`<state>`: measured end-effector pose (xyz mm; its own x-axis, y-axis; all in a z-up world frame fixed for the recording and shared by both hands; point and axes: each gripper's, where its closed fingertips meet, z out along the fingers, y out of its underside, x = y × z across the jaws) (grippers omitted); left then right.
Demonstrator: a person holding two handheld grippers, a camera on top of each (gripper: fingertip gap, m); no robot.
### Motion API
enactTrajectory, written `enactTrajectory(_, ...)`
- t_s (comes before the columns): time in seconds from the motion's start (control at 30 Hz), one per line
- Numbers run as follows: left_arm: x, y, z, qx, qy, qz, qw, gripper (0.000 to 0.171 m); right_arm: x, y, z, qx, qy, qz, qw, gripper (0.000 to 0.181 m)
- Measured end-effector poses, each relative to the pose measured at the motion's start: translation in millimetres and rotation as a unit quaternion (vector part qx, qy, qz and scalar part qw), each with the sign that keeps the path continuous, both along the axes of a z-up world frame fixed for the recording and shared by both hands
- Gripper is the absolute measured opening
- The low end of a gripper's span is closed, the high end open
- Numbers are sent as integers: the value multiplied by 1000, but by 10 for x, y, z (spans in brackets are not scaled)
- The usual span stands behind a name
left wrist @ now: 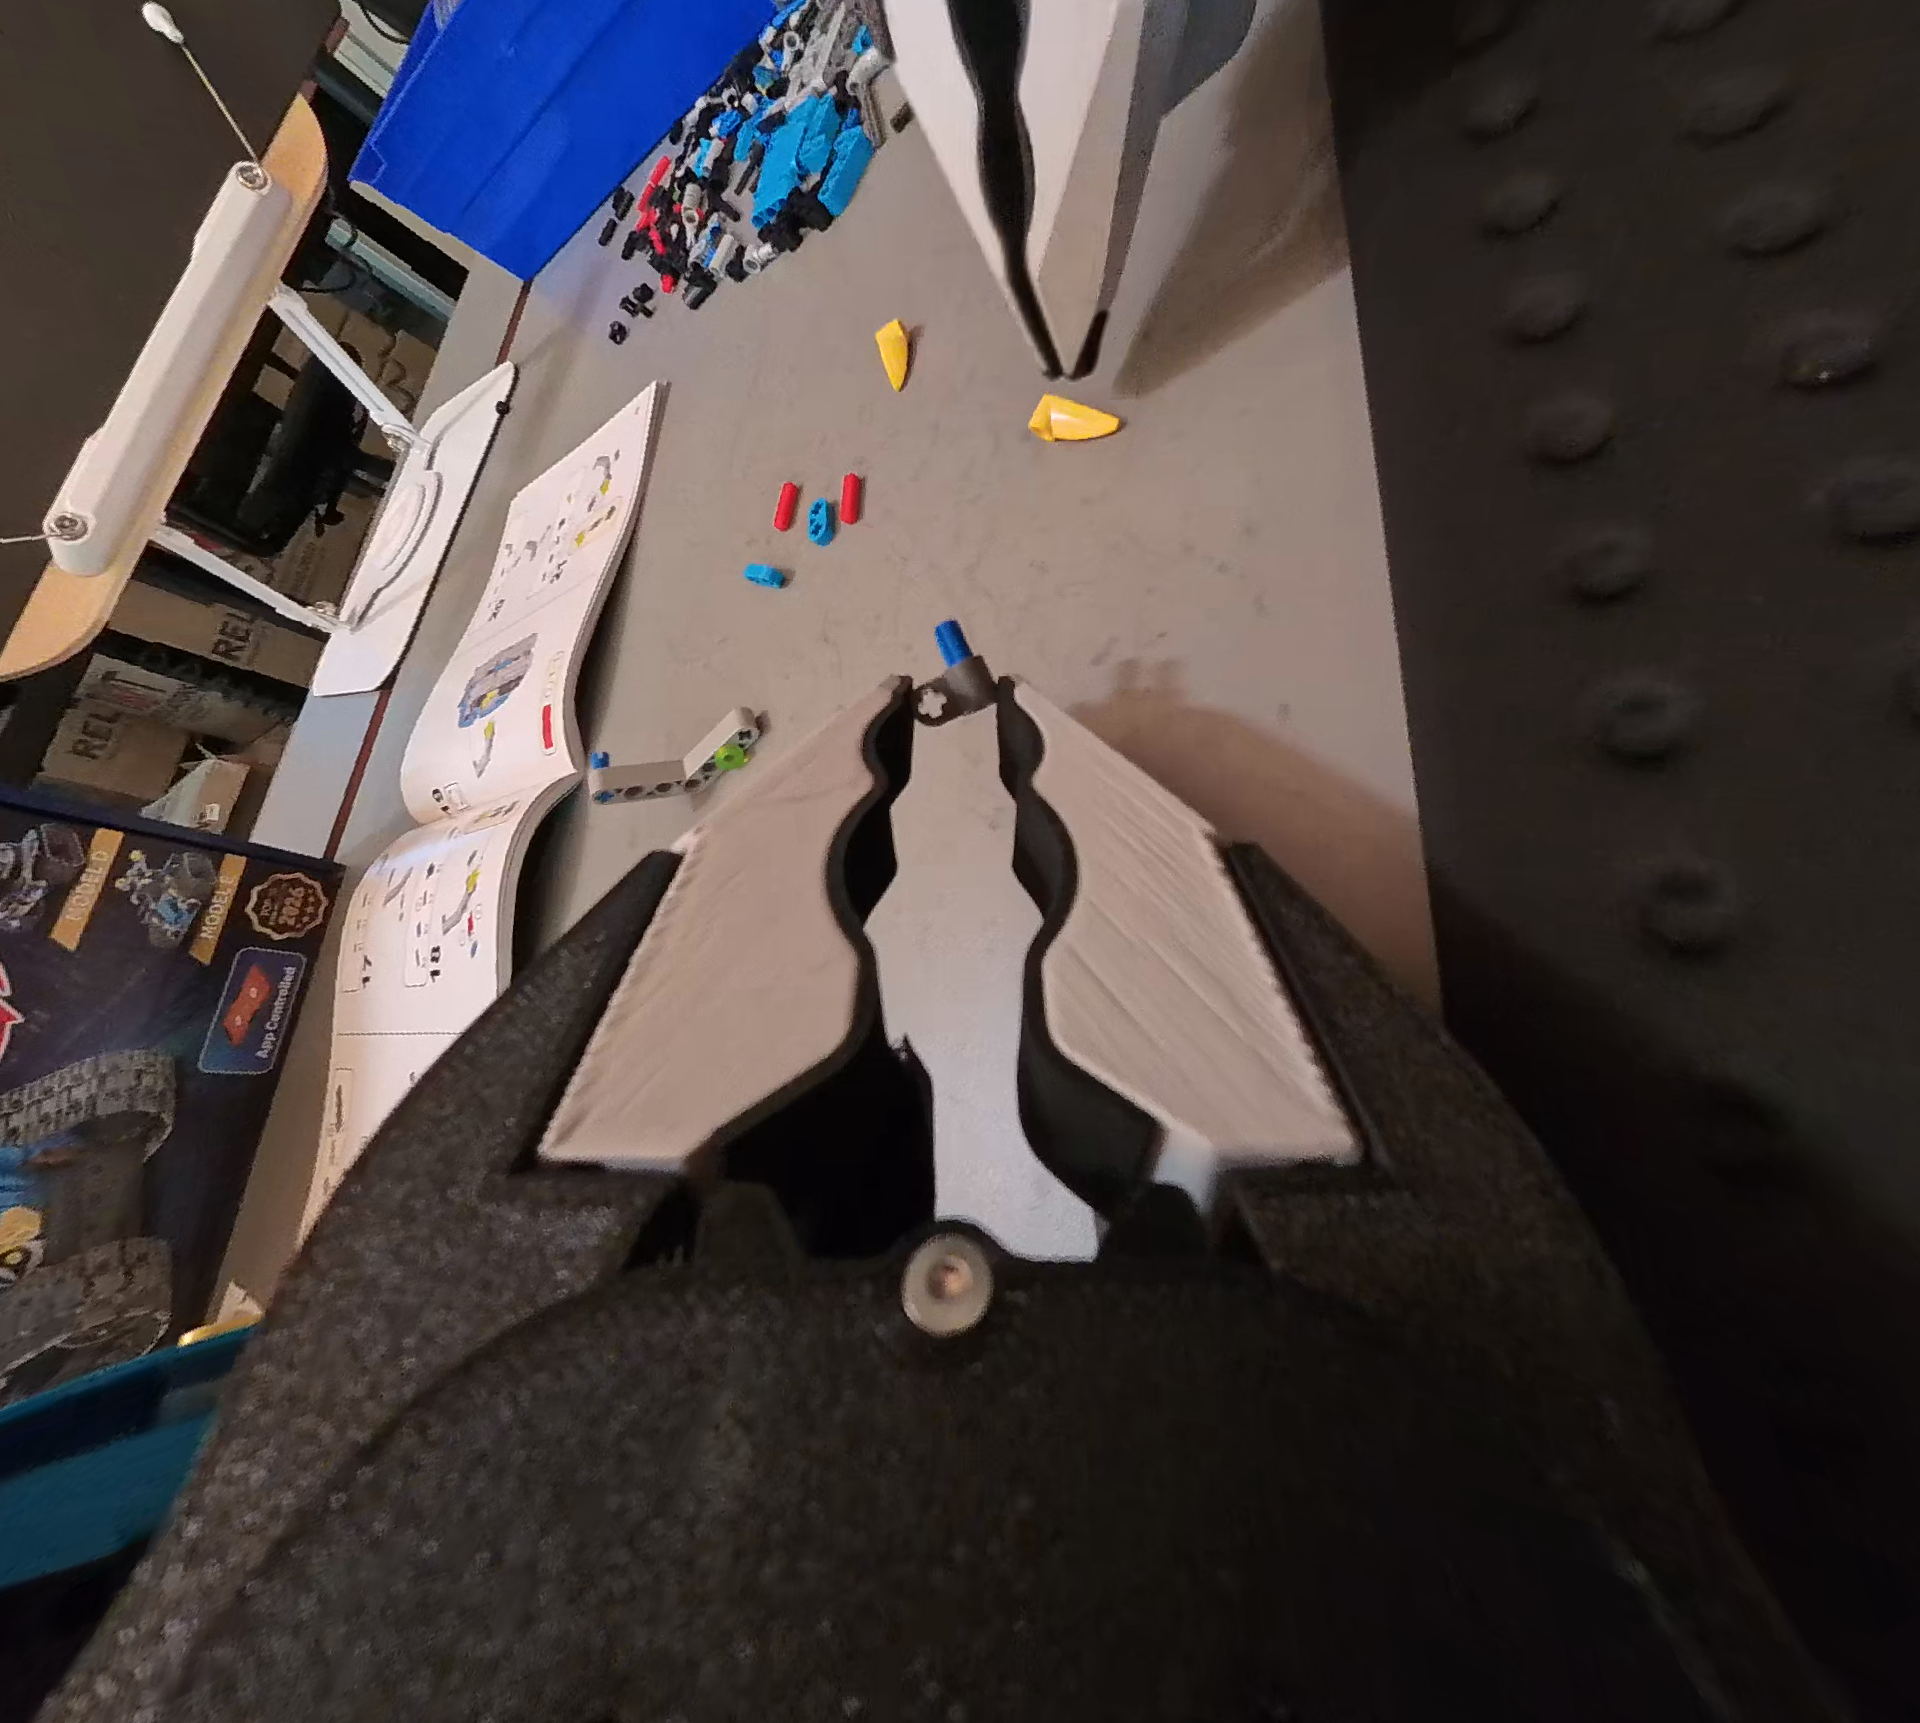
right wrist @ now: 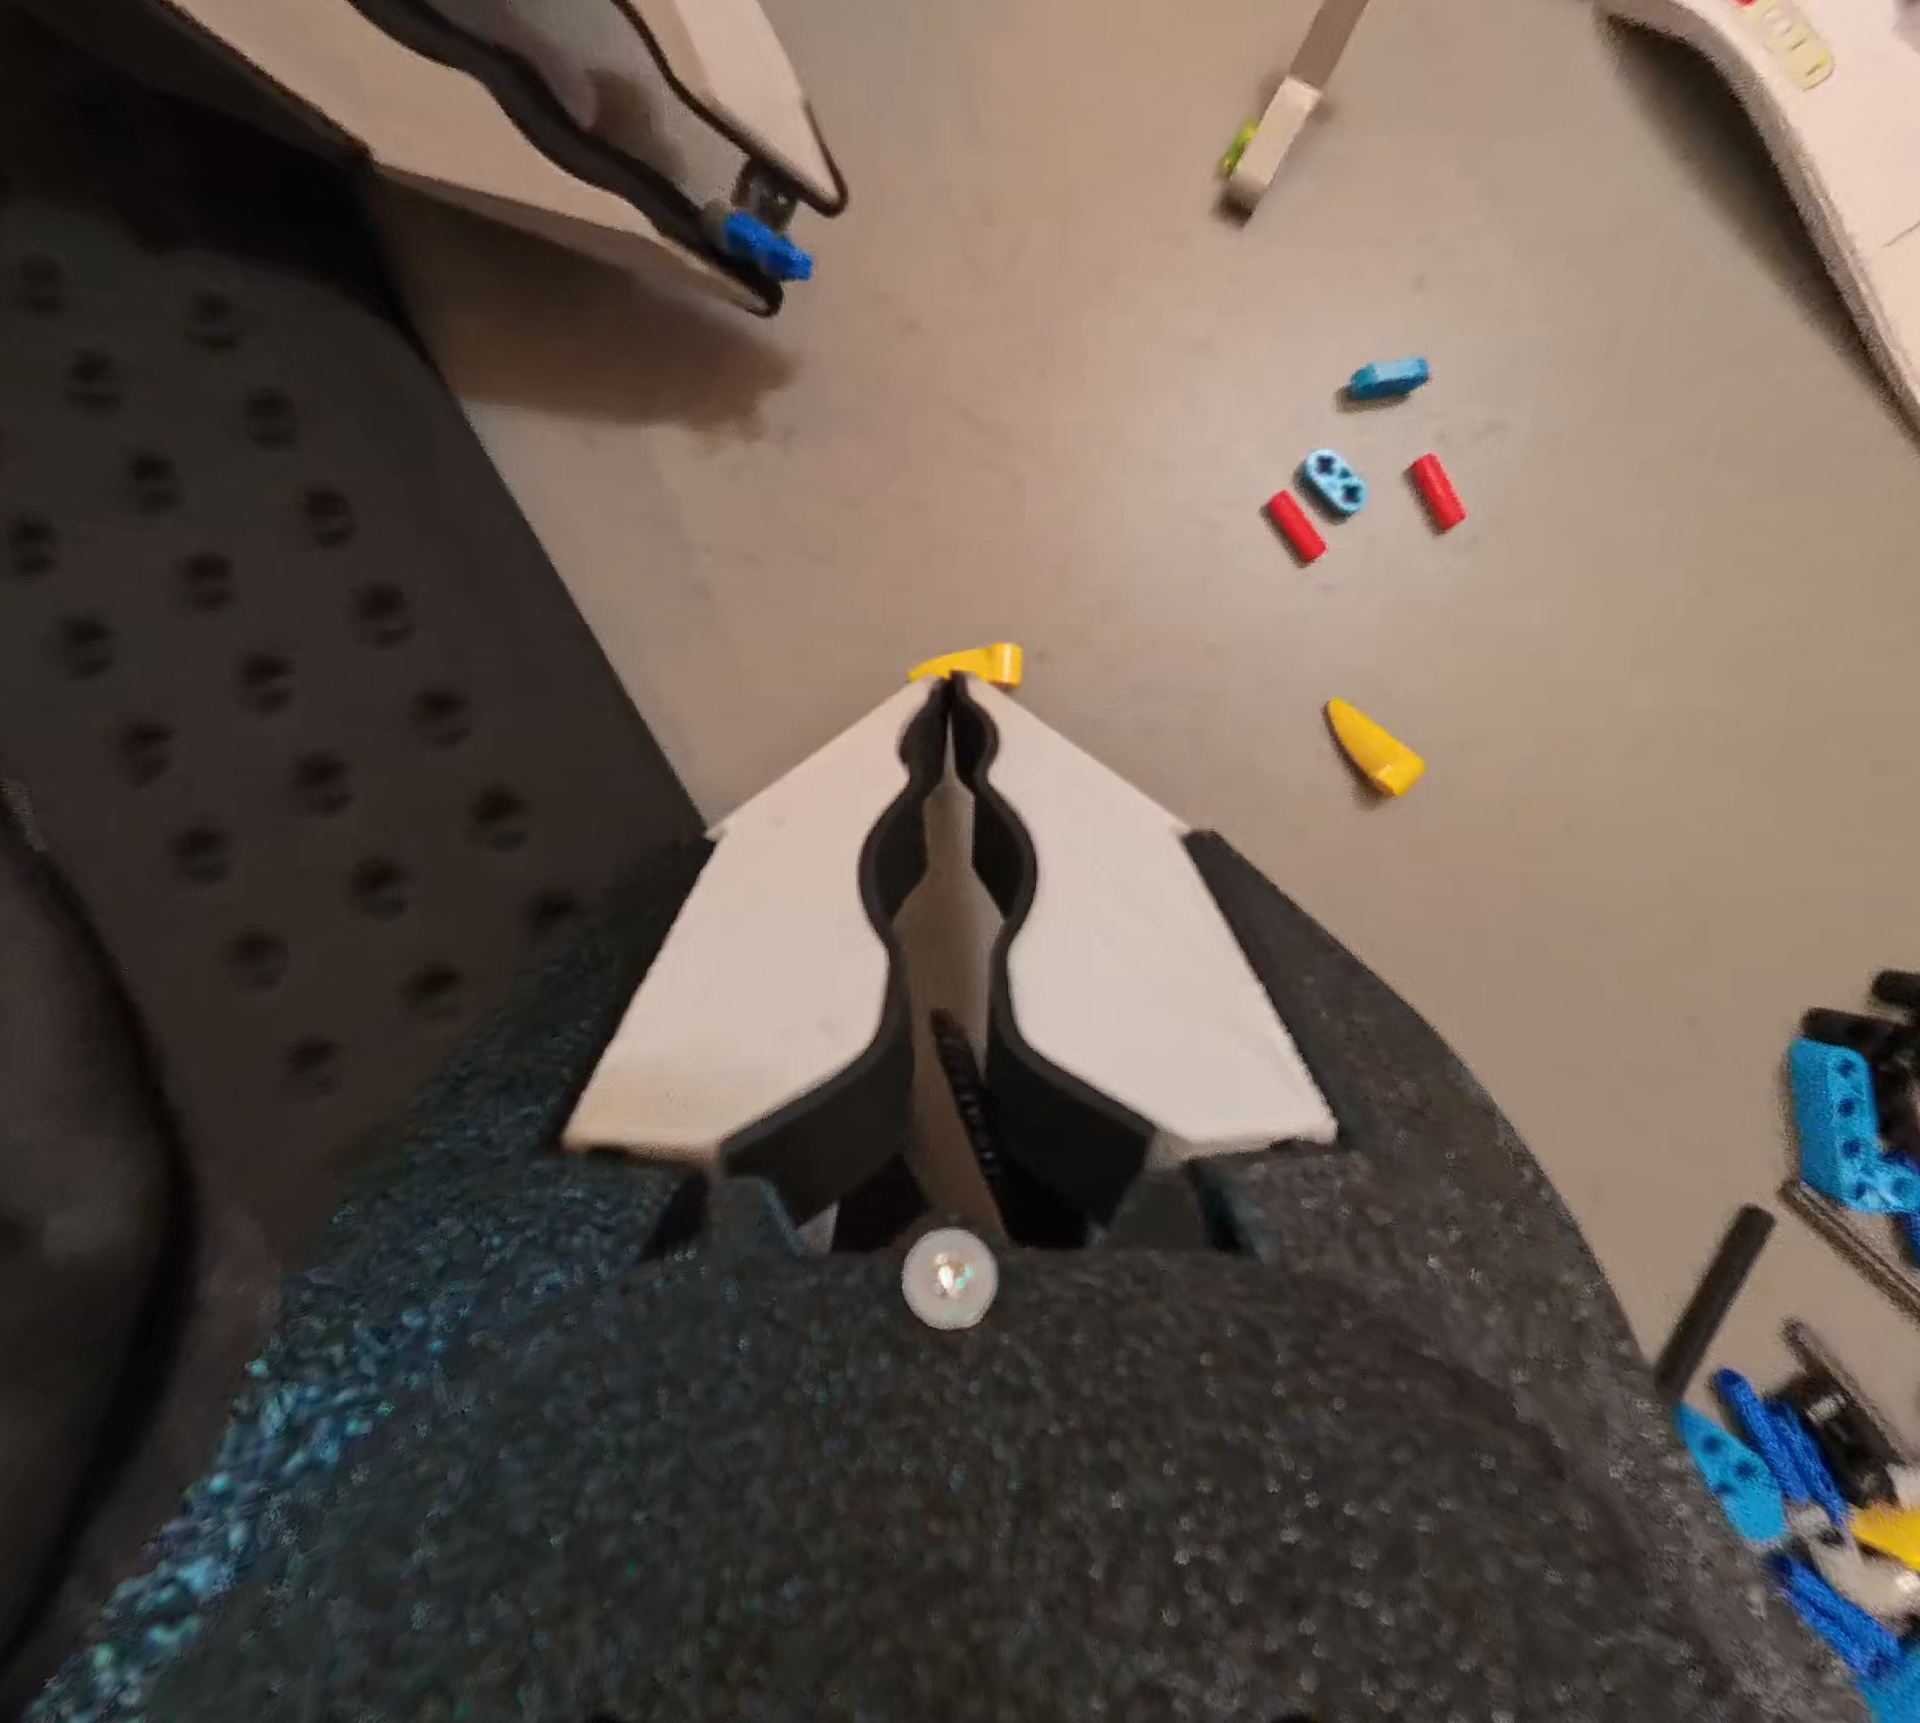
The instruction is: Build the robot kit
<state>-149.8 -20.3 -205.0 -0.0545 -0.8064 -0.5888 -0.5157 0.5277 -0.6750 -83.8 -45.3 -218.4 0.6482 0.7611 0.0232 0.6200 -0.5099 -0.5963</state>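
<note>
My left gripper [left wrist: 954, 694] is shut on a small dark grey connector [left wrist: 961, 697] with a blue pin [left wrist: 948, 643] sticking out ahead. It holds it just above the grey table [left wrist: 1143, 582]. The right wrist view shows the same gripper [right wrist: 800, 252] with the blue pin [right wrist: 769, 245] at its tips. My right gripper [right wrist: 951, 684] has its jaws together. A yellow curved piece [right wrist: 971, 663] lies on the table just beyond its tips. In the left wrist view the right gripper [left wrist: 1062, 369] stands right over that yellow piece [left wrist: 1072, 418].
A second yellow piece [left wrist: 894, 354], two red pins [left wrist: 787, 504] and small blue links [left wrist: 821, 520] lie loose. A grey bent beam [left wrist: 675, 764] lies by an open instruction booklet [left wrist: 540, 593]. A blue bin [left wrist: 582, 42] and a pile of parts [left wrist: 769, 156] stand farther off. A black dimpled mat [left wrist: 1662, 530] borders the table. Across from one pair of fingers to the other is roughly 8 cm.
</note>
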Motion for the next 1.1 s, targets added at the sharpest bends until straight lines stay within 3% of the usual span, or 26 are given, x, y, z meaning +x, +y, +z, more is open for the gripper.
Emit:
enactTrajectory(0.1, 1, -2, -1, 1, 0, -1, 1000, 15, -40, 66, 18, 22, 22, -9, 999, 0)
enactTrajectory(0.3, 1, 0, 0, 1, 0, 0, 1000, 15, 141, 21, -135, -19, -2, -21, 1000, 0)
enactTrajectory(0.57, 1, -3, -2, 2, 1, -1, 1000, 16, 179, 57, -71, -6, 2, -35, 999, 0)
enactTrajectory(0.67, 0, -4, -6, 3, 2, -1, 1000, 16, 60, 51, 99, 42, 4, -2, 999, 7)
enactTrajectory(0.8, 1, -7, -8, 4, 3, -2, 1000, 15, 53, -27, -15, 28, -34, 27, 999, 24)
enactTrajectory(1.1, 1, -8, -8, 6, 4, -2, 1000, 15, 22, -51, -111, -14, -3, 57, 998, 20)
